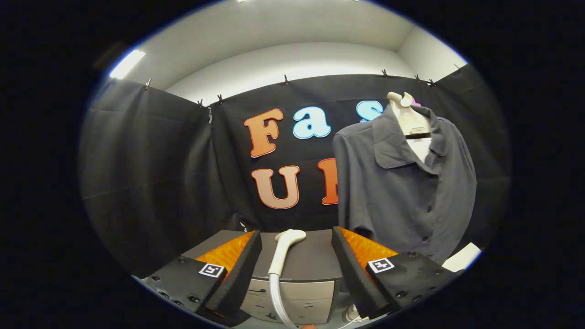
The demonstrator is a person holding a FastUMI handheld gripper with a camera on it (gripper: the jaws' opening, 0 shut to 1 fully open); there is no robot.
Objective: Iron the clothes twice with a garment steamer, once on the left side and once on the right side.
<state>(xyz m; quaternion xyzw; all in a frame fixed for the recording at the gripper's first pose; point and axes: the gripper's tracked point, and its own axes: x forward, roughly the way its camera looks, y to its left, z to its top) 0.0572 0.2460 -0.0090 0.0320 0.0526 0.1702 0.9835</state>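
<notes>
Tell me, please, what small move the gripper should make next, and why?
Probably ease the gripper straight forward and down until the steamer handle sits between its jaws, then close. The jaws stand wide open with nothing in them, and the steamer lies untouched on the cabinet just ahead, roughly centred in the gap. The shirt hangs beyond to the right, unreachable for ironing until the steamer is held.

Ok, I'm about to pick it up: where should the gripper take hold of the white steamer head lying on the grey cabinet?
Grip the white steamer head on its slim handle, below the bent nozzle, from above: it lies lengthwise between the open gripper fingers.
</notes>
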